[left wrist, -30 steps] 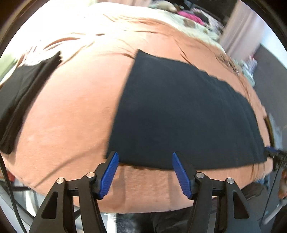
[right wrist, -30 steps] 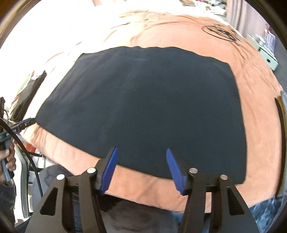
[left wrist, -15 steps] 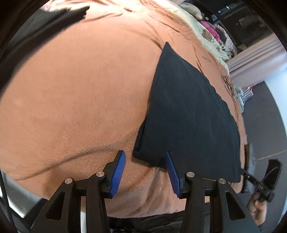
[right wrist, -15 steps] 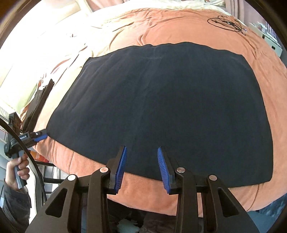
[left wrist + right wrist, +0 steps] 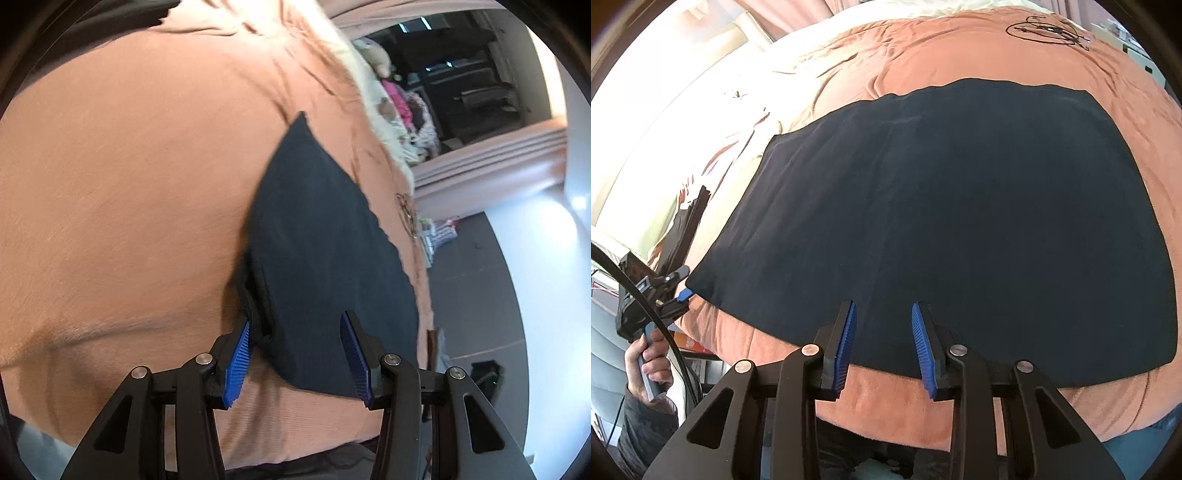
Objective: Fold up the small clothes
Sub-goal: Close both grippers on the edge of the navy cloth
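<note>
Black garment (image 5: 960, 206) lies flat on the orange bed cover (image 5: 979, 48), long axis along the near edge. Left gripper (image 5: 297, 354) straddles its corner, fingers apart; right gripper (image 5: 884, 343) fingers closing over its hem.

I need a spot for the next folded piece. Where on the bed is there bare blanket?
The widest bare blanket lies left of the black cloth, up to the folded dark pile. A bare band runs beyond the cloth, short of the cable coil. The near edge is crowded: the left gripper and the closing right gripper both straddle the hem.
</note>
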{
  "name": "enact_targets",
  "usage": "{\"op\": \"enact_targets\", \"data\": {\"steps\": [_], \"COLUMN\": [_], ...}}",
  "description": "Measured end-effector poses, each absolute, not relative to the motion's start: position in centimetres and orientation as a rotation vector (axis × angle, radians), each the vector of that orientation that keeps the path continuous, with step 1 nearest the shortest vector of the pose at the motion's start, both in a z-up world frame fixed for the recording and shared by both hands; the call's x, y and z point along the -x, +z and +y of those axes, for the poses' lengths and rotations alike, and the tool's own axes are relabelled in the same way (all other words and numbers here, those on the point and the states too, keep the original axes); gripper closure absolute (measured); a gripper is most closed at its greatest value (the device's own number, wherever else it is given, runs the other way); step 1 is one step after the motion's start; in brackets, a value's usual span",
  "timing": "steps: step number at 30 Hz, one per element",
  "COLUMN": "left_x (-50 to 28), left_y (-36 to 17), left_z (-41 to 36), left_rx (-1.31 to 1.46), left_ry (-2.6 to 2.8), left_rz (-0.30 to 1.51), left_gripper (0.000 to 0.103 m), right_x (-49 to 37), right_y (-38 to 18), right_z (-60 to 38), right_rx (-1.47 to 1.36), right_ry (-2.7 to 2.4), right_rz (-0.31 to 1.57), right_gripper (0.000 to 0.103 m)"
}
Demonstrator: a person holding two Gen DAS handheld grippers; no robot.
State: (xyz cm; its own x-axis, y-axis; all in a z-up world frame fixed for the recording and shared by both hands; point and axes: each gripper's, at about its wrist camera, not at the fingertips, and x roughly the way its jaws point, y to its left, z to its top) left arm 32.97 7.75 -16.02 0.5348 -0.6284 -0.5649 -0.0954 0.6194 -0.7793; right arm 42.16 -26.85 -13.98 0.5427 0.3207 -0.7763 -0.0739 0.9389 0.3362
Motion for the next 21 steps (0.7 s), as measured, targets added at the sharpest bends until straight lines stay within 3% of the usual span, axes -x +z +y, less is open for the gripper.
{"op": "enact_targets", "data": {"steps": [4,5,6,7,9,11,21], "left_x": [-33.7,-33.8,-33.9,-34.1,-34.2,-33.9,-33.7], "left_y": [-16.2,-16.4,-16.7,-17.0,-17.4,-16.9,-11.3], "left_z": [6.8,6.7,6.6,6.7,7.1,7.4,6.6], "left_rx": [0.797,0.781,0.766,0.762,0.774,0.764,0.736], "left_ry": [-0.323,-0.307,-0.282,-0.261,-0.239,-0.244,-0.329], "left_rz": [1.013,1.022,1.031,1.039,1.043,1.016,0.907], "left_gripper": [0.055,0.056,0.065,0.084,0.094,0.096,0.097], "right_x": [-42.3,-42.3,-42.4,-42.4,-42.7,-43.0,-43.5], "right_y": [-14.5,-14.6,-14.7,-14.7,-14.8,-15.0,-18.6], "right_z": [-26.4,-26.1,-25.8,-25.5,-24.8,-24.1,-22.7], "right_rx": [-0.293,-0.285,-0.275,-0.263,-0.245,-0.229,-0.186], "right_ry": [0.268,0.279,0.288,0.298,0.312,0.331,0.325], "right_rz": [0.967,0.969,0.968,0.968,0.966,0.968,1.058], "right_gripper": [0.075,0.079,0.083,0.086,0.089,0.095,0.099]}}
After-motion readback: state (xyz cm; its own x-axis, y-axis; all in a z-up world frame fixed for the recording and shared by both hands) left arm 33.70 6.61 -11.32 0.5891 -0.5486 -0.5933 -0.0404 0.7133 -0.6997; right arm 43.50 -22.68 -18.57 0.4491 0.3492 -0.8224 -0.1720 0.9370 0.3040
